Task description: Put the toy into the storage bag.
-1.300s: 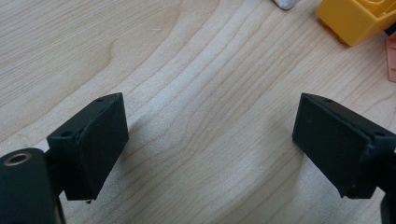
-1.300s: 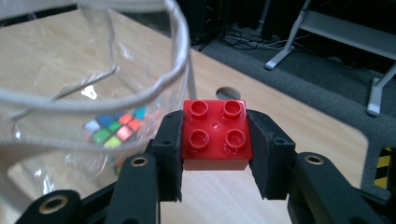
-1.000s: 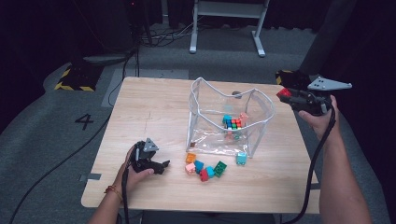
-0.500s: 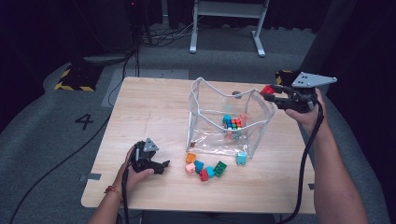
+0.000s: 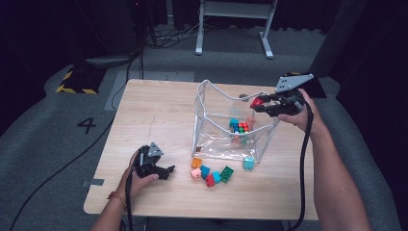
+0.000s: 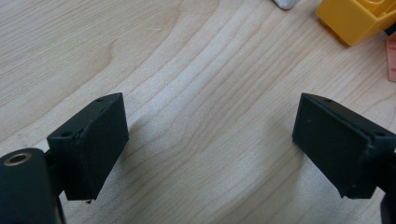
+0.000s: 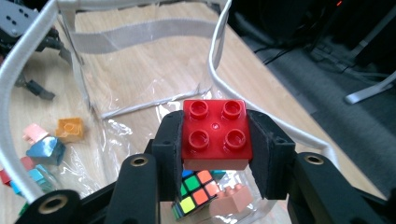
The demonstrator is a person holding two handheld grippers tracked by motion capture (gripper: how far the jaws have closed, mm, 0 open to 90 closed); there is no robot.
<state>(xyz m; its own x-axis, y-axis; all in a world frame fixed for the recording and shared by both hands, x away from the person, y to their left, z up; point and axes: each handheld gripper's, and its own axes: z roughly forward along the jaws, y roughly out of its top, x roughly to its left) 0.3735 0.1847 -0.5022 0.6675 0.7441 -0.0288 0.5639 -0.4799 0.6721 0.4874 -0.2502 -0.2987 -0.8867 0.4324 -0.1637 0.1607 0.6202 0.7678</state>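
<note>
My right gripper (image 5: 260, 104) (image 7: 215, 140) is shut on a red four-stud brick (image 7: 216, 132) (image 5: 257, 102), held above the right rim of a clear plastic bag (image 5: 211, 139) (image 7: 140, 60) with a white strap edge. Inside the bag lie a colour cube (image 5: 239, 126) (image 7: 194, 193) and a pink brick (image 7: 231, 198). In front of the bag, several loose bricks (image 5: 211, 174) lie on the wooden table (image 5: 159, 115). My left gripper (image 5: 166, 172) (image 6: 210, 149) rests low over bare wood at the near left, jaws open and empty. An orange brick (image 6: 357, 18) (image 5: 196, 162) lies just beyond its jaws.
A turquoise brick (image 5: 248, 163) sits by the bag's front right corner. The table's near edge runs just behind the left hand. Beyond the far edge are grey floor, cables and a white stand (image 5: 231, 29). Bare wood spreads left of the bag.
The right hand has carried the red brick leftward, from beyond the table's right side to above the bag's right rim. The left gripper has stayed put.
</note>
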